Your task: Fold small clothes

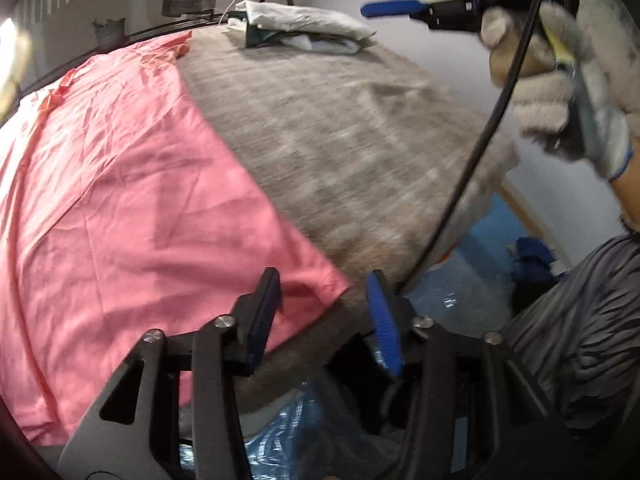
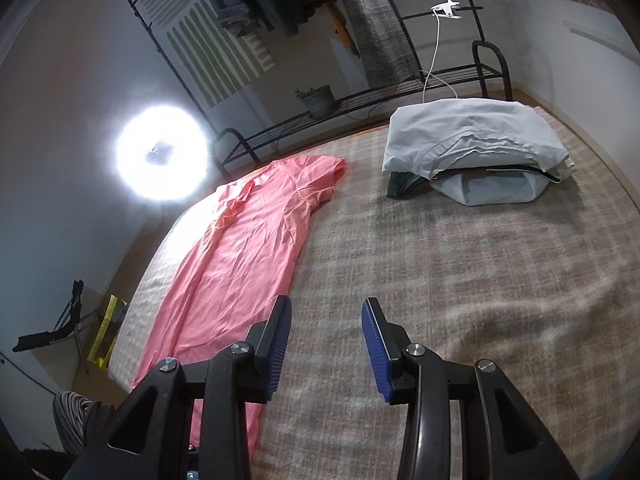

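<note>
Both tongs (image 1: 324, 300) (image 2: 326, 332) empty — one pink shirt (image 2: 244, 256), one folded pile (image 2: 476, 148)

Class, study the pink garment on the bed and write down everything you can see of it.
The pink garment is a thin, slightly creased, woven-looking top. It lies flat on the grey checked blanket, folded lengthwise into a long strip, with a short sleeve at the far end and its hem corner near the bed's edge. No gripper holds it; the stack of folded clothes sits apart from it.
</note>
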